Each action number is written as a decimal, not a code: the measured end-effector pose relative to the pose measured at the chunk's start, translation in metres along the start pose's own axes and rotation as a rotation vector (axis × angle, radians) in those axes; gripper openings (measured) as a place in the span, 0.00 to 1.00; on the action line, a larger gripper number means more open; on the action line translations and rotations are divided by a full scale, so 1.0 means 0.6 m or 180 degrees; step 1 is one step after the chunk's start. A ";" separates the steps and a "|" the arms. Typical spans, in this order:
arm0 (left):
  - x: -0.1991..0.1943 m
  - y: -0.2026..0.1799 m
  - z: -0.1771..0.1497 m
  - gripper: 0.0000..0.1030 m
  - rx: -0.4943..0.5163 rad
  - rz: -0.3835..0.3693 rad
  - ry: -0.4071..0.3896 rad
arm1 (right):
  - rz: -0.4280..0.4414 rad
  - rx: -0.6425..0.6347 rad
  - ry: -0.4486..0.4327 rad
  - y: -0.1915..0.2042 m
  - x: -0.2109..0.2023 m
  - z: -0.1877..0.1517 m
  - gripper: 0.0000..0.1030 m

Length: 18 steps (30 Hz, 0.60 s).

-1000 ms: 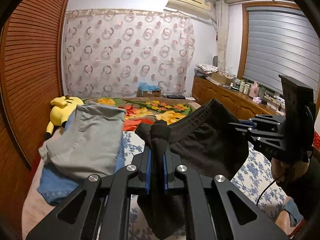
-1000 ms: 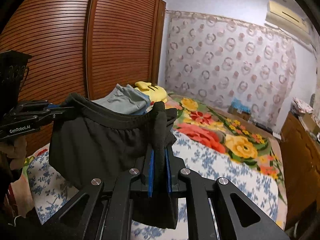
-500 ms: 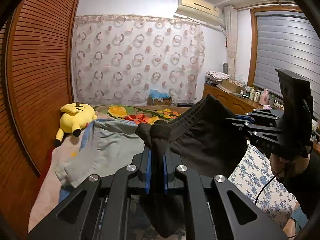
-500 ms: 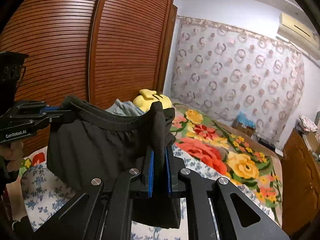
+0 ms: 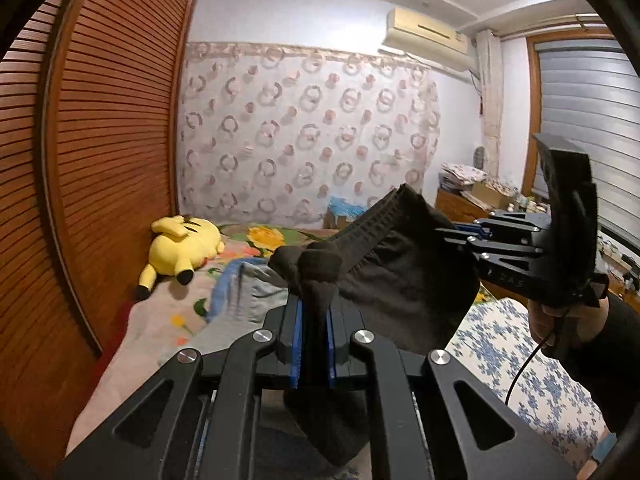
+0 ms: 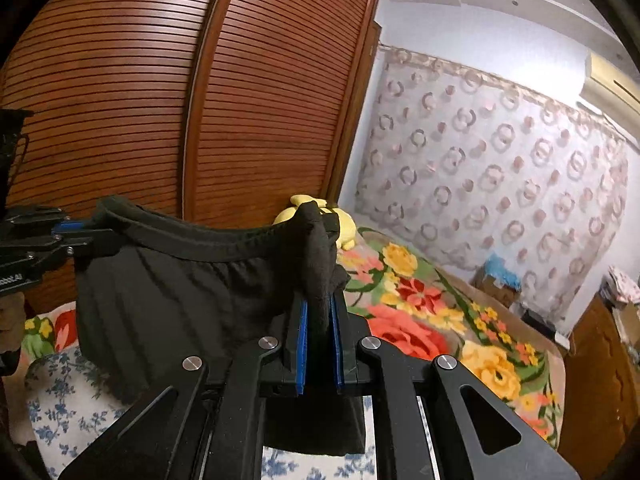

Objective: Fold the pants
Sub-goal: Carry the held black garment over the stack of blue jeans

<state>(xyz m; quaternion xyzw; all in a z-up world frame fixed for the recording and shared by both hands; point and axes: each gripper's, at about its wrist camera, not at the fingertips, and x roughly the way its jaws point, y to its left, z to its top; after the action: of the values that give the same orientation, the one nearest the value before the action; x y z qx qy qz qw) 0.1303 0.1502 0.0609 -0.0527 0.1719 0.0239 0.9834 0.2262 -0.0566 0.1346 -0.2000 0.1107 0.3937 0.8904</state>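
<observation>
Wardrobe: slatted brown doors (image 5: 100, 152) run along the far left, beside the bed.
Plush: a yellow toy (image 5: 182, 246) lies on the bed close to the wardrobe.
Clothes: a grey and blue pile (image 5: 244, 296) sits on the bed just right of the plush, beyond my left hand-held gripper.
Left hand-held gripper: mine (image 5: 314, 308), its blue pads pinching one end of the waistband, a bunch of black cloth sticking up above the pads.
Pants: black (image 5: 400, 280), held up in the air above the bed, waistband stretched between my two hand-held grippers, the rest hanging down below them.
Right hand-held gripper: mine (image 6: 318, 304), pads pressed on the other end of the waistband, cloth bunched over the tips; in the left view it (image 5: 460, 236) reaches in from the right.
Right hand: my fingers (image 5: 560, 320) wrap the handle, a thin cable hanging from it.
Bed: flowered cover (image 6: 420, 308) further off, blue-and-white floral sheet (image 5: 520, 360) nearer me.
Wall: a curtain with ring pattern (image 5: 304, 132) covers it behind the bed, an air conditioner (image 5: 428, 36) above it.
Far right: a wooden dresser (image 5: 460, 208) with clutter on top, under a window blind (image 5: 588, 120).
</observation>
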 end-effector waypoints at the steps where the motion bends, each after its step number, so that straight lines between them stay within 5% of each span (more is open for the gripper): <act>1: -0.003 0.005 -0.001 0.10 -0.0021 0.0020 -0.0036 | 0.0015 -0.0014 -0.0003 0.000 0.005 0.001 0.10; 18: 0.023 0.046 -0.049 0.10 -0.0349 0.0286 0.0087 | 0.0291 -0.0157 0.0205 -0.018 0.142 0.030 0.10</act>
<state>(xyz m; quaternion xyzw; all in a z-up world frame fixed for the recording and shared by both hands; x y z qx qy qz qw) 0.1316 0.1748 0.0263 -0.0991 0.1859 0.0767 0.9746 0.2916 0.0007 0.1232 -0.2293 0.1386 0.4299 0.8622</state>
